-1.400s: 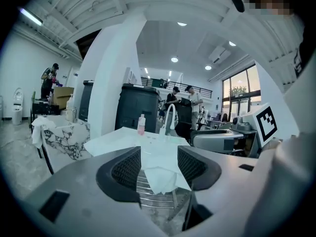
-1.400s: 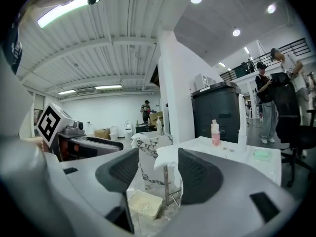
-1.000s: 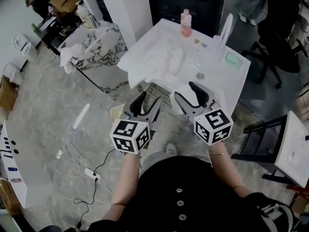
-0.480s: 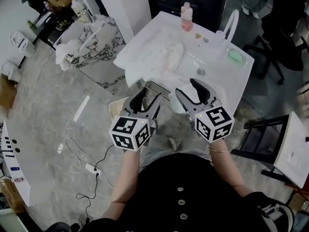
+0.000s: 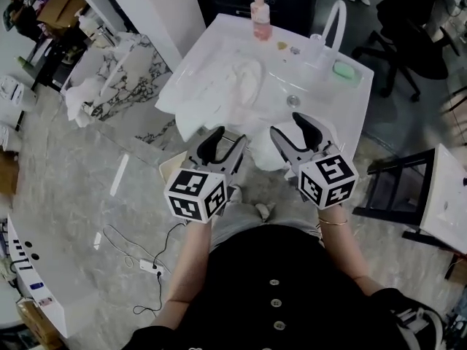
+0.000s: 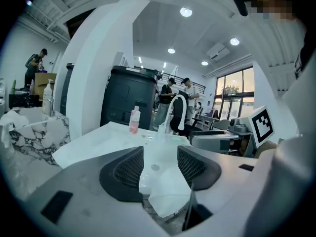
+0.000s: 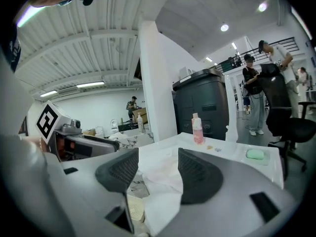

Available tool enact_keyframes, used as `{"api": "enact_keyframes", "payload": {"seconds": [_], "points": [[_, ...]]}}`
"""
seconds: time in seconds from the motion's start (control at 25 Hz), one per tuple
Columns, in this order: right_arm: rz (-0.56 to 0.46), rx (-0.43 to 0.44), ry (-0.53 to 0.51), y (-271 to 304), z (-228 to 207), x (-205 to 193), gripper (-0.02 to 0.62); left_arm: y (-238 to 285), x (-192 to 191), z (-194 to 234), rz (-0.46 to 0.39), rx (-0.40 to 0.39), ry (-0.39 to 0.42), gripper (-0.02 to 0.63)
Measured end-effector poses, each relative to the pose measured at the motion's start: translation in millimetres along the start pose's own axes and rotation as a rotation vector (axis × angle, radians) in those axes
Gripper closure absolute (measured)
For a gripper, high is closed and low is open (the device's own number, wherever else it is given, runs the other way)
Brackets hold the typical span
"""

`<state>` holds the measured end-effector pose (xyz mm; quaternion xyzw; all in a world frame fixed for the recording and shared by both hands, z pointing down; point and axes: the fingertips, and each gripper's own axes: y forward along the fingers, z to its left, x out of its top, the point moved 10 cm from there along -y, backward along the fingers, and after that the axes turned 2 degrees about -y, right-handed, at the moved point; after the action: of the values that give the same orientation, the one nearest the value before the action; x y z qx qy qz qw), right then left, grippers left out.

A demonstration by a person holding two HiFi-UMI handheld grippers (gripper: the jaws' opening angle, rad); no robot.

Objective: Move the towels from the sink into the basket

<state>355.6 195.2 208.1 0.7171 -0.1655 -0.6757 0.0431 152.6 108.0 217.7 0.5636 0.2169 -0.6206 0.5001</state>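
White towels [image 5: 235, 84] lie crumpled in the white sink [image 5: 343, 97]. One towel [image 5: 191, 117] hangs over the sink's front left edge, and another [image 5: 264, 155] droops over the front edge between my grippers. A cream basket [image 5: 174, 172] shows on the floor below the sink, mostly hidden. My left gripper [image 5: 228, 138] is open and empty just short of the front edge. My right gripper [image 5: 290, 125] is open and empty beside the drooping towel. In the left gripper view that hanging towel [image 6: 168, 191] lies past the open left gripper [image 6: 160, 157]. The right gripper [image 7: 158, 157] frames a towel [image 7: 160, 177] and the basket [image 7: 134, 207].
A pink bottle [image 5: 258, 10], a white faucet [image 5: 332, 20] and green soap [image 5: 343, 69] stand at the sink's back. A marble counter [image 5: 117, 79] with cloths is to the left. Black chairs [image 5: 398, 31] are at the right, and a cable [image 5: 142, 257] lies on the floor.
The head view has shifted, so the sink sits a little further left and higher. Both grippers stay open and empty in front of the sink's edge.
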Motion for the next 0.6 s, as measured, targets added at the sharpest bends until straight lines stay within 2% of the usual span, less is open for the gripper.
{"api": "enact_keyframes", "payload": {"seconds": [0.6], "points": [[0.06, -0.278, 0.089, -20.4, -30.5, -23.0, 0.357, 66.3, 5.8, 2.1, 0.111, -0.251, 0.048, 0.394]]}}
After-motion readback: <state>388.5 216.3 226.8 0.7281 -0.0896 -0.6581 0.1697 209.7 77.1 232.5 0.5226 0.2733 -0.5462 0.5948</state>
